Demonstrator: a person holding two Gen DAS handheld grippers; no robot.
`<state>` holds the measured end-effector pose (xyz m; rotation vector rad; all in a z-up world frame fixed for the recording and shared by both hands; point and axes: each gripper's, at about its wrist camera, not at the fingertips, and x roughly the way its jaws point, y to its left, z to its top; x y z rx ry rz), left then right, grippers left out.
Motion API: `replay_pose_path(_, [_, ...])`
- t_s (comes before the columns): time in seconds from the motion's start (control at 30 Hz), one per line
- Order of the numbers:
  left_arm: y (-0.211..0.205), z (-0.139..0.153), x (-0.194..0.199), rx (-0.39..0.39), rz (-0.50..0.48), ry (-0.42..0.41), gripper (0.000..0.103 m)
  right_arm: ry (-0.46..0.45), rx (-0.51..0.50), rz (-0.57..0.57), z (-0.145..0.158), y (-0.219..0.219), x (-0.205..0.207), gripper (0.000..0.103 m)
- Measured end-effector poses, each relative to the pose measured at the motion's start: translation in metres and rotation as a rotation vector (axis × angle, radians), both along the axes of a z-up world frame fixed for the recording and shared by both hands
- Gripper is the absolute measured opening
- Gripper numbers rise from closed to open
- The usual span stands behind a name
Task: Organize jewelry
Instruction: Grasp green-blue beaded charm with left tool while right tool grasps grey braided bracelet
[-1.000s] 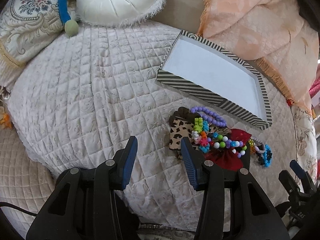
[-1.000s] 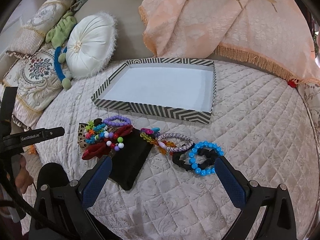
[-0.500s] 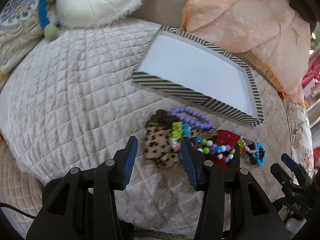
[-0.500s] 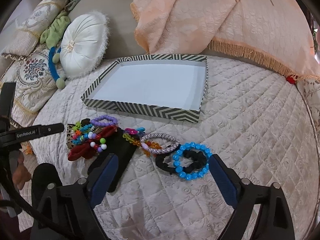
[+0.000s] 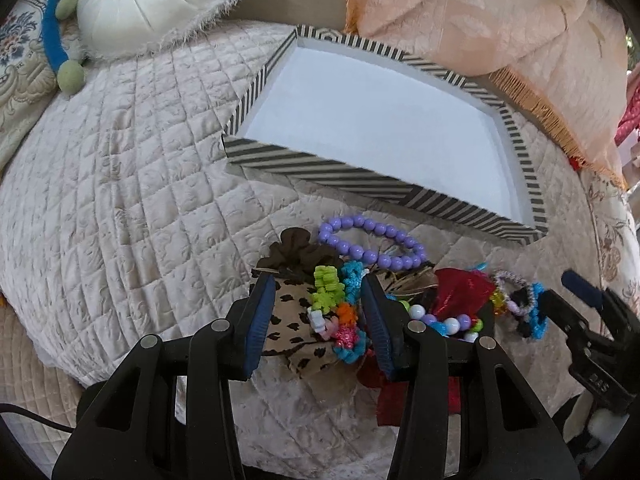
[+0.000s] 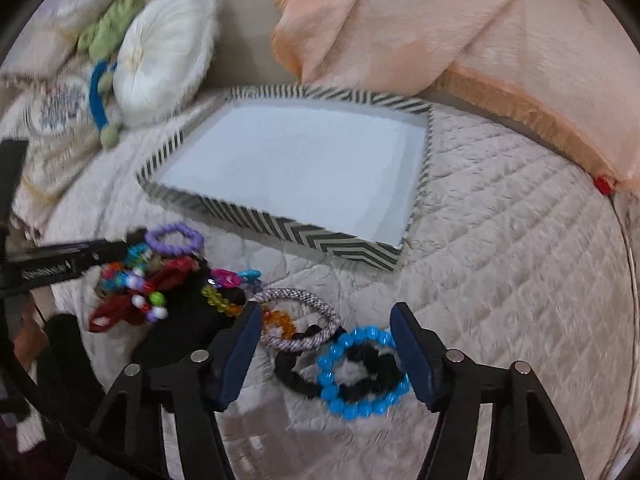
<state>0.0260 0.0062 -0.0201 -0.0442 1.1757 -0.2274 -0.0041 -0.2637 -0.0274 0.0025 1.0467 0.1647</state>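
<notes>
A striped tray (image 5: 320, 164) with a white floor lies empty on the quilted bed; it also shows in the right wrist view (image 6: 280, 216). In front of it is a heap of jewelry: a purple bead bracelet (image 5: 370, 246), a leopard-print scrunchie (image 5: 294, 320), a multicolour bracelet (image 5: 336, 304), red fabric (image 5: 460, 292). My left gripper (image 5: 318, 312) is open, its jaws either side of the multicolour bracelet and scrunchie. My right gripper (image 6: 324, 344) is open, low over a blue bead bracelet (image 6: 362, 368), a black scrunchie (image 6: 296, 376) and a grey braided band (image 6: 300, 320).
A round white cushion (image 5: 156, 0) and patterned pillows (image 6: 56, 112) lie at the back left. A peach fringed blanket (image 6: 460, 40) is heaped behind the tray. A black pouch (image 6: 180, 328) lies under the jewelry. The left gripper's finger (image 6: 60, 264) shows at the left of the right wrist view.
Both grippers have moved forward and down to the jewelry. The left now straddles the multicolour bracelet; the right has narrowed its opening and closed in over the blue bracelet and black scrunchie.
</notes>
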Motion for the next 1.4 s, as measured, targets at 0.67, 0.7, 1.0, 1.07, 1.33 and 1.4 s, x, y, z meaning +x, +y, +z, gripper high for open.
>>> replay_pose_path(0.67, [0.017, 0.027, -0.003, -0.127, -0.001, -0.016, 0.013, -0.02, 0.121, 0.051, 0.003, -0.004, -0.001, 0.009])
replay_pose_path(0.7, [0.017, 0.032, -0.004, -0.142, -0.011, -0.017, 0.013, -0.025, 0.127, 0.056, 0.008, -0.005, -0.004, 0.009])
replay_pose_path(1.0, [0.031, 0.042, -0.018, -0.125, -0.002, -0.037, 0.013, -0.026, 0.13, 0.058, 0.012, 0.0, -0.019, 0.009])
replay_pose_path(1.07, [0.041, 0.038, -0.019, -0.117, 0.018, -0.033, 0.013, -0.023, 0.135, 0.056, 0.01, 0.0, -0.022, 0.009])
replay_pose_path(1.33, [0.072, 0.021, -0.01, -0.113, 0.106, 0.037, 0.016, -0.027, 0.162, 0.043, 0.013, -0.003, -0.024, 0.009])
replay_pose_path(1.4, [0.076, 0.023, -0.012, -0.122, 0.112, 0.034, 0.02, -0.023, 0.17, 0.042, 0.013, -0.003, -0.025, 0.009])
